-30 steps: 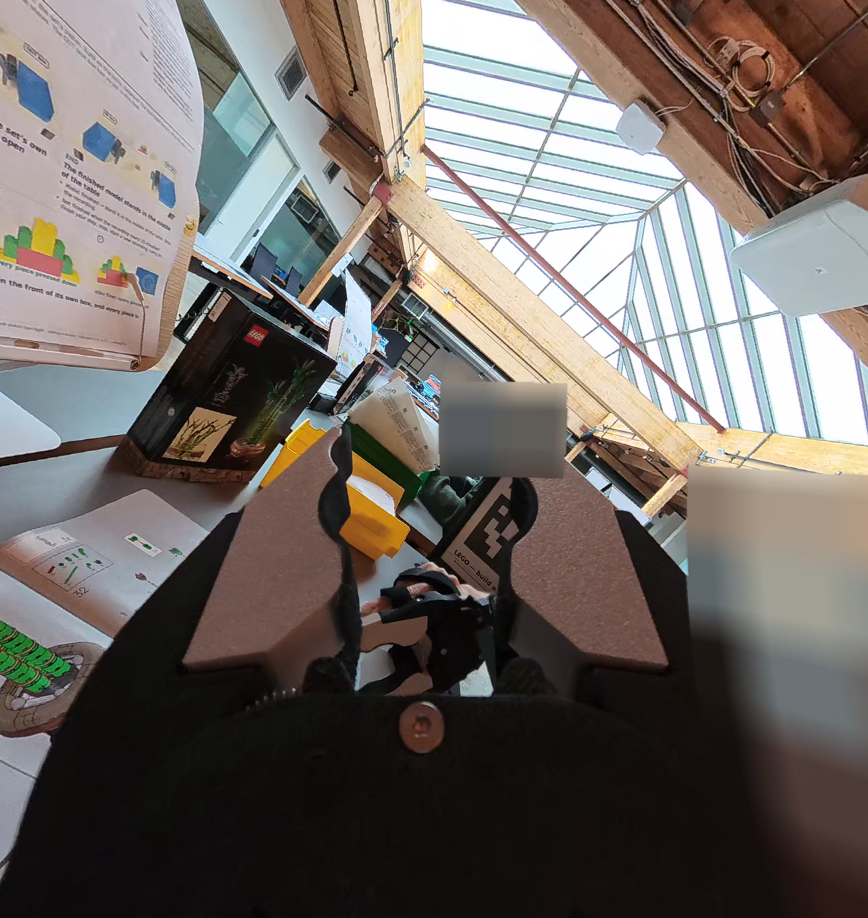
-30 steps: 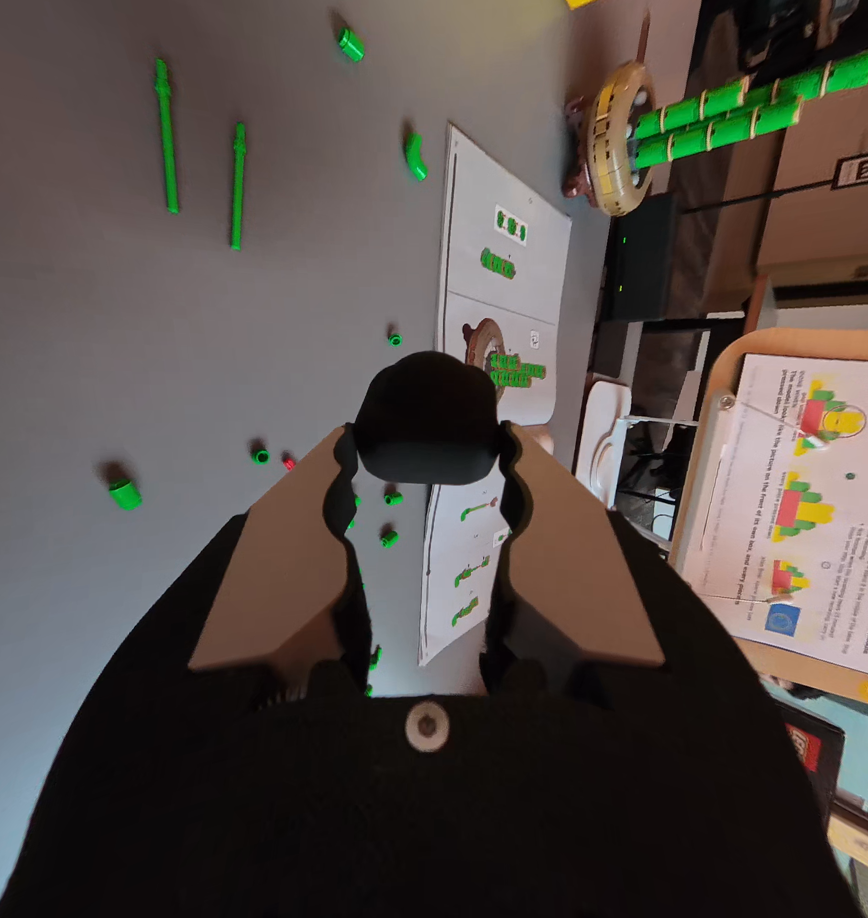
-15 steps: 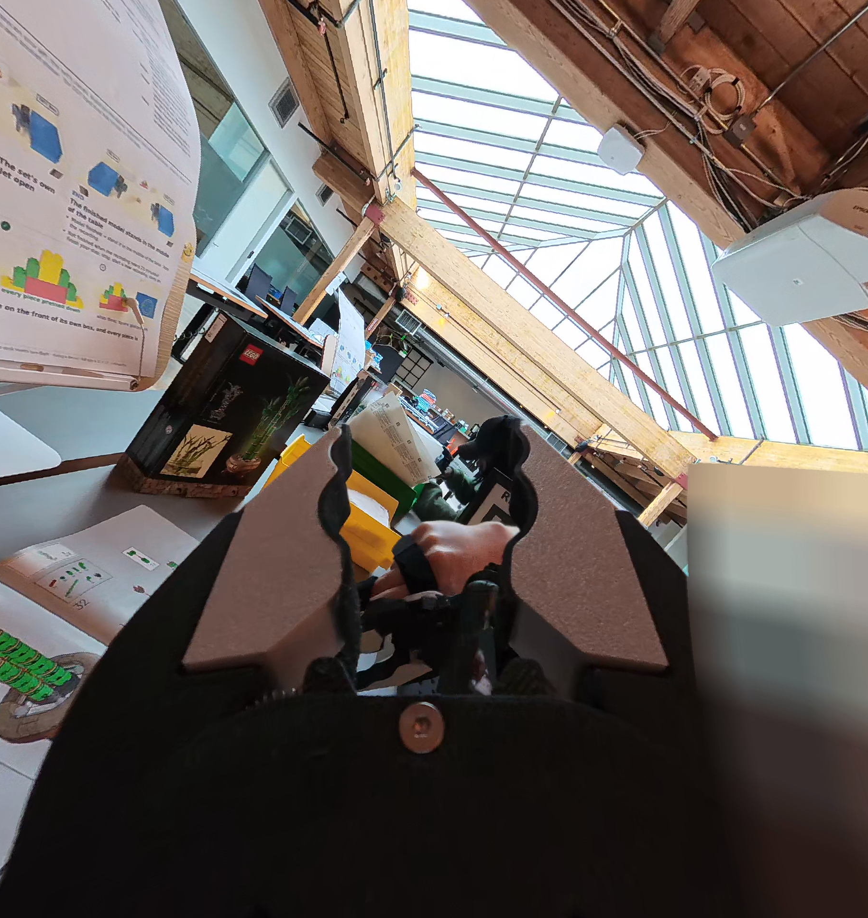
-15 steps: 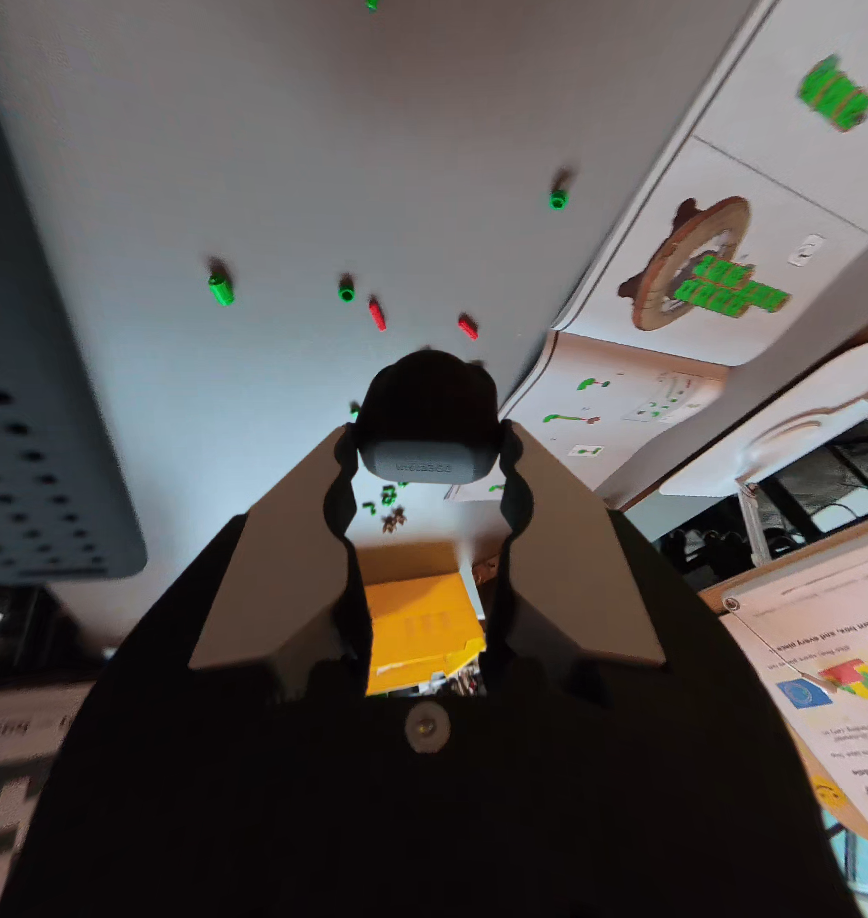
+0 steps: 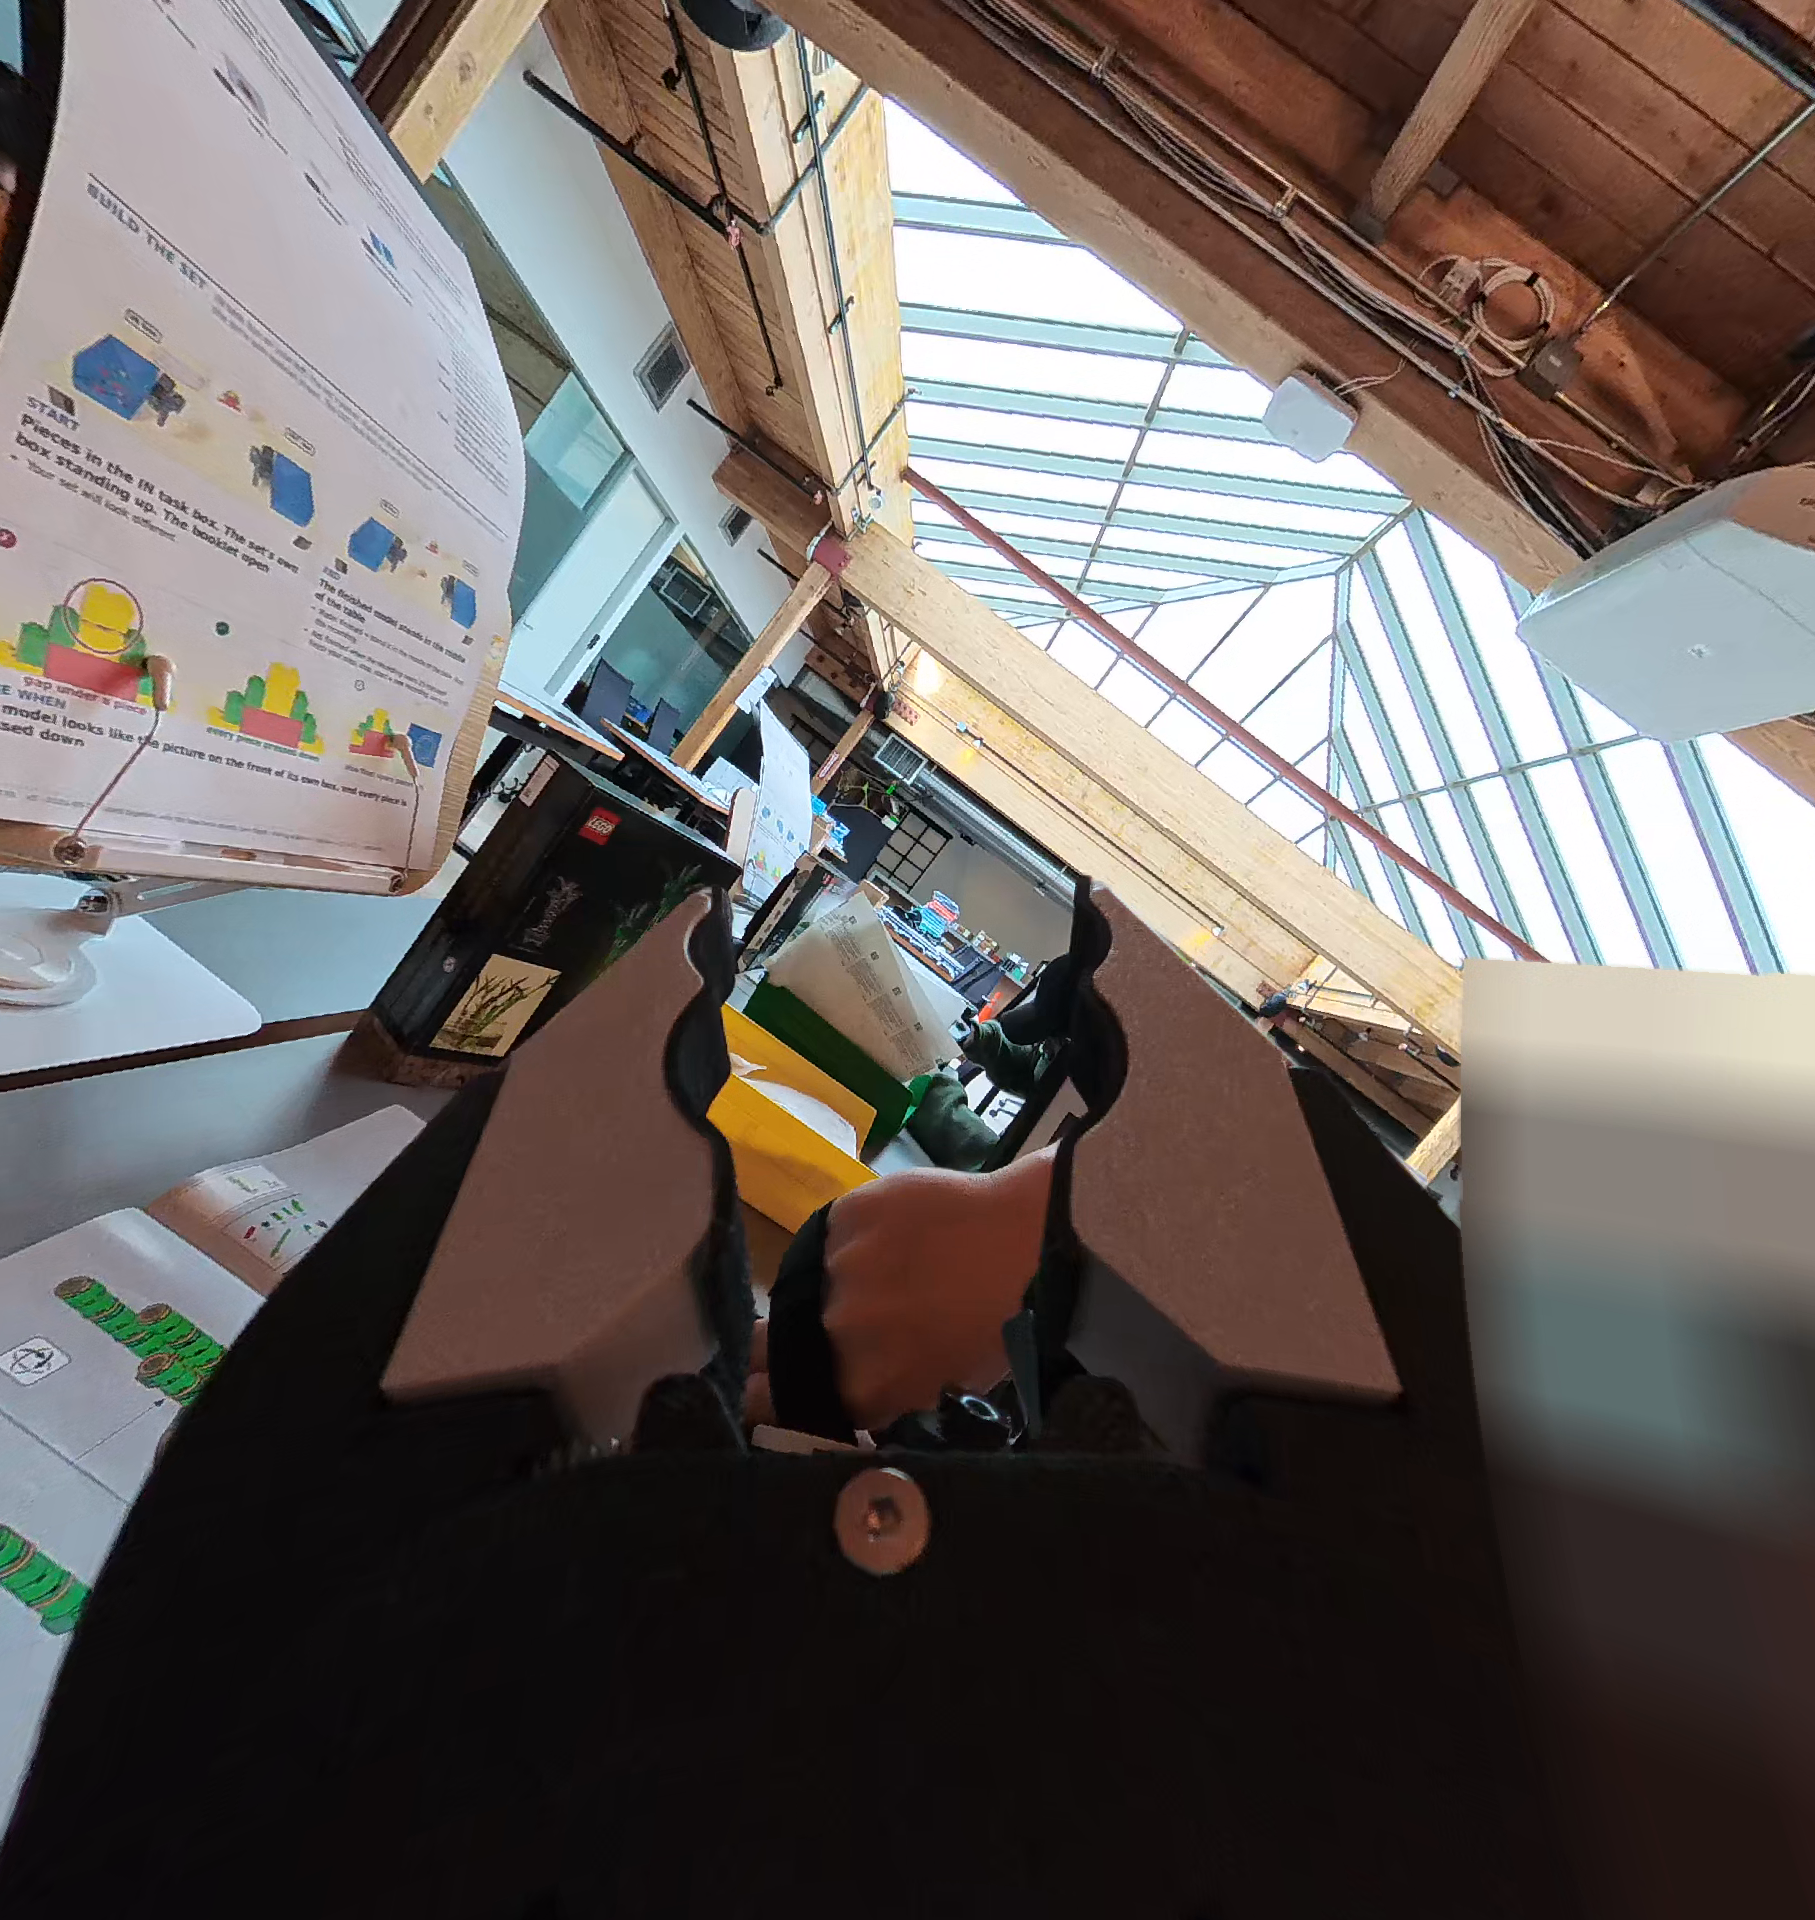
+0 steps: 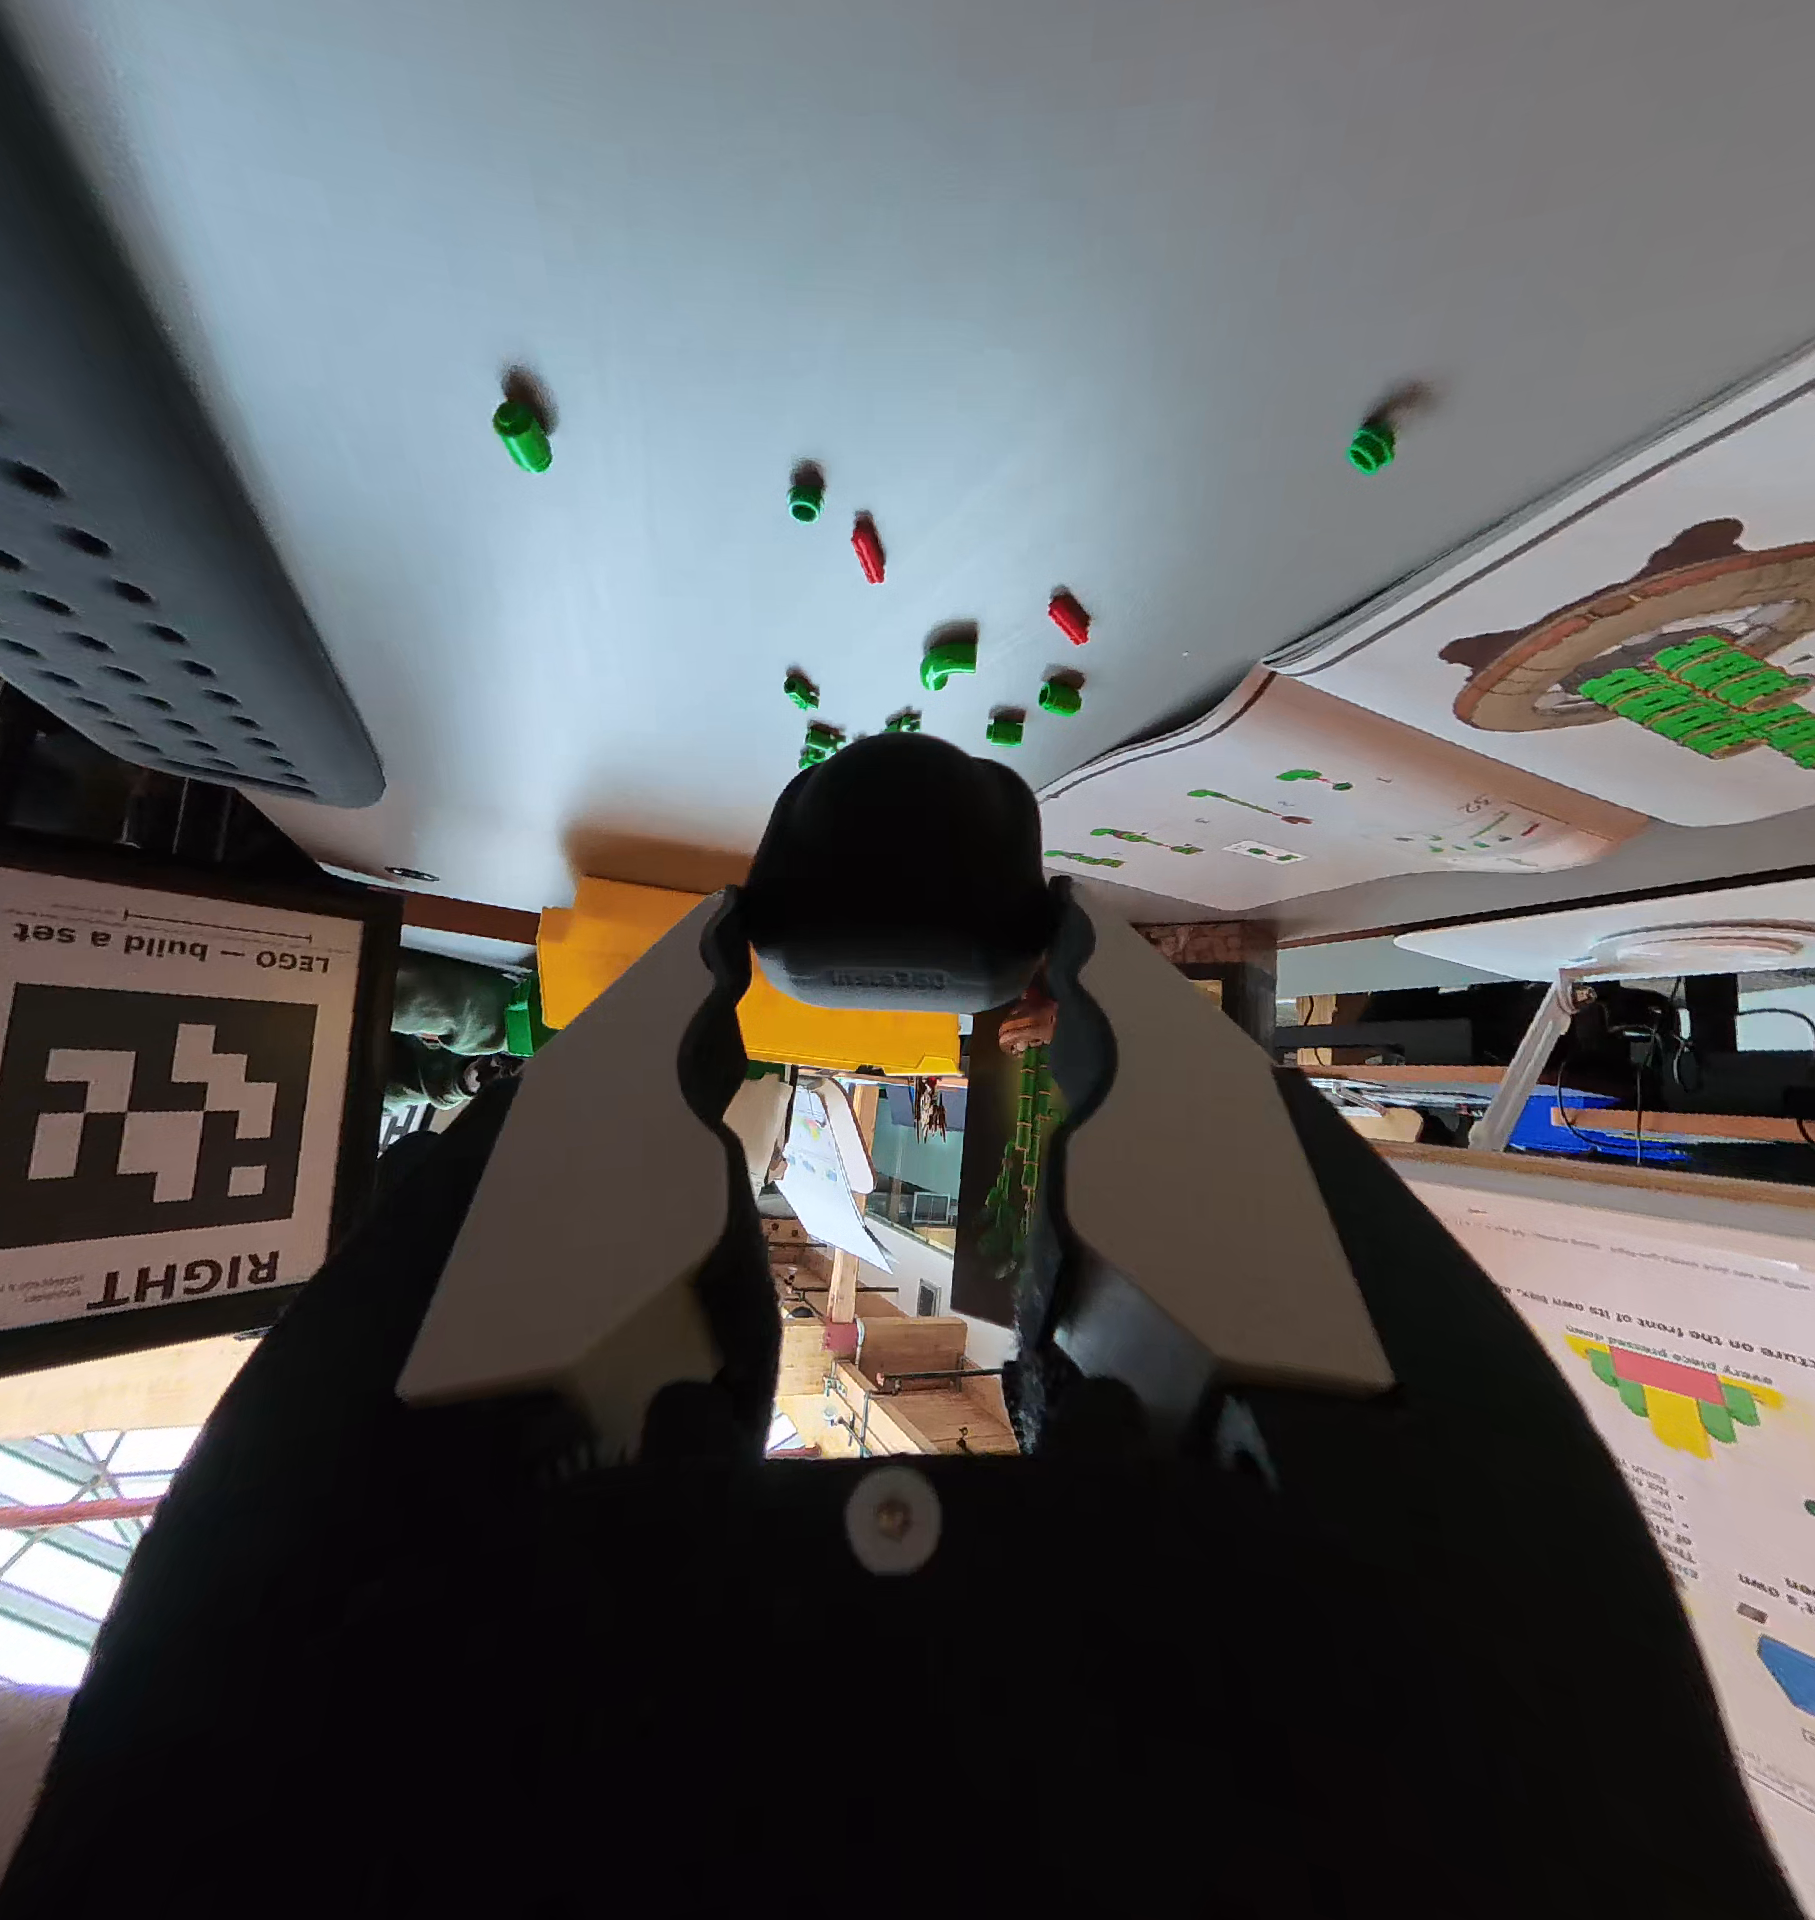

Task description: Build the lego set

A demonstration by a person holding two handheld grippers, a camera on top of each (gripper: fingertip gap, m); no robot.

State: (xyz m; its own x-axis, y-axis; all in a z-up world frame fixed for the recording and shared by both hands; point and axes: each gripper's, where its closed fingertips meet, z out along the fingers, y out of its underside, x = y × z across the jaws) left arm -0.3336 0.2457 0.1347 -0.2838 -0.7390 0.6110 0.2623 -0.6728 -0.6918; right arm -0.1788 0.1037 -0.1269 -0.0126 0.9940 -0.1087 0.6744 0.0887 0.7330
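The build is judged partly done: in the right wrist view, loose green pieces (image 6: 522, 436) and two red pins (image 6: 868, 547) lie scattered on the grey table (image 6: 986, 260) in the upper centre of the frame, and the open booklet (image 6: 1568, 727) at upper right shows a pot with green stalks. The model itself cannot be found with certainty in either view, so the share finished cannot be told — many parts remain unplaced. The right gripper (image 6: 895, 940) is clamped on a rounded black object (image 6: 898, 883), pinched at the fingertips at frame centre; it is no brick, and what it is cannot be told. The left gripper (image 5: 898, 997) is spread wide and grasps nothing; through the gap show a hand (image 5: 934, 1278) and, beyond it, a yellow bin (image 5: 778, 1132). The set's box (image 5: 529, 935) stands at centre left in the left wrist view.
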